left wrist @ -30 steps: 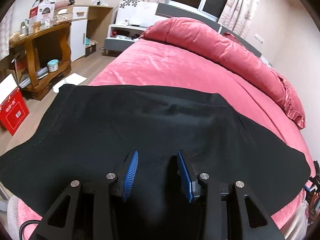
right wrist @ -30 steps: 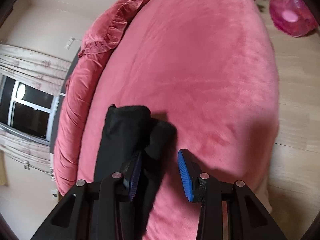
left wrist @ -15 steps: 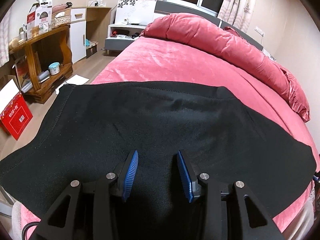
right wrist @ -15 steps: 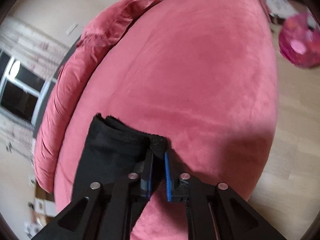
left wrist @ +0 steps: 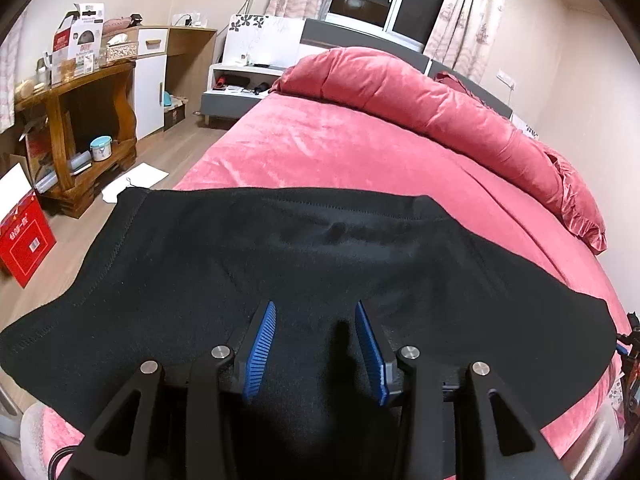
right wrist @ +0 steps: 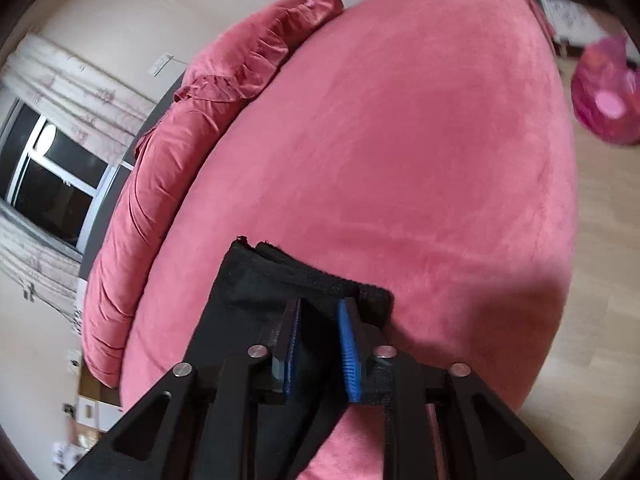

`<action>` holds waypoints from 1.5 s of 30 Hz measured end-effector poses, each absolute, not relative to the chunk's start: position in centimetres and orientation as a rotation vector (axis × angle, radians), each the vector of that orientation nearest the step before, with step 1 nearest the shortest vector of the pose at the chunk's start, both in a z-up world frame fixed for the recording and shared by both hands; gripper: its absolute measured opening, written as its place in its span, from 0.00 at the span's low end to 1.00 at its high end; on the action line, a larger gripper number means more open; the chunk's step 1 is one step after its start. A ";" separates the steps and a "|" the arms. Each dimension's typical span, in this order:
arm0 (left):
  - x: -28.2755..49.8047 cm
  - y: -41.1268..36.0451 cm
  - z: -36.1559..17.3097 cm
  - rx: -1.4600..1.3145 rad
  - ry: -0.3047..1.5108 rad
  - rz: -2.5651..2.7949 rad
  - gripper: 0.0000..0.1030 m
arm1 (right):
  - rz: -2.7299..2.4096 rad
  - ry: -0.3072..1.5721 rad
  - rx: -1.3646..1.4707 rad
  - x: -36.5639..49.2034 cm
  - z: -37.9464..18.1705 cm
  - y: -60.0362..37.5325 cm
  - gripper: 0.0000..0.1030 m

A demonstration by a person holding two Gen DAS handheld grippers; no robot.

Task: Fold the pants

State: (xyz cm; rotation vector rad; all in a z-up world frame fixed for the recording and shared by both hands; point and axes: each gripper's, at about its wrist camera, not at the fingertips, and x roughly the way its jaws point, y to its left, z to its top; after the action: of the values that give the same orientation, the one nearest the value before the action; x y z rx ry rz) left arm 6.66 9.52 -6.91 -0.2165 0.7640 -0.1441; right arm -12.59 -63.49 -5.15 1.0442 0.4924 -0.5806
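Pinching the black pants (right wrist: 256, 280), the right hand-held gripper (right wrist: 318, 308) has just closed.

Left gripper (left wrist: 315, 309): jaws stand partly apart, angled downward over the pants (left wrist: 280, 264), pads not pressing. Right gripper (right wrist: 320, 312): jaws have just been closing, now clamped on the pants' bunched end, pointing downward.

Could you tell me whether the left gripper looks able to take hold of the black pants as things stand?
Probably yes: the left gripper hovers open directly over the pants spread on the bed, with nothing between them. The right gripper already pinches their far end.
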 end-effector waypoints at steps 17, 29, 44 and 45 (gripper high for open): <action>6.9 9.0 -7.5 -0.188 0.795 -0.146 0.42 | -0.568 0.493 0.909 -13.5 -3.8 -61.5 0.30; 7.0 9.4 -7.8 -0.201 0.806 -0.139 0.45 | -0.660 0.586 0.881 -11.0 -4.3 -61.4 0.11; 6.9 9.3 -7.7 -0.201 0.800 -0.150 0.46 | -0.510 0.499 1.085 -12.0 -7.0 -61.9 0.58; 6.8 9.4 -7.6 -0.205 0.798 -0.148 0.46 | -0.511 0.506 1.082 -11.5 -7.2 -61.9 0.58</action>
State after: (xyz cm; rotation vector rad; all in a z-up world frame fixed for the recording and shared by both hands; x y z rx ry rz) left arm 6.84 9.38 -7.62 -0.2046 0.7982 -0.1477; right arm -11.51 -61.93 -7.21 1.0817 0.5065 -0.5106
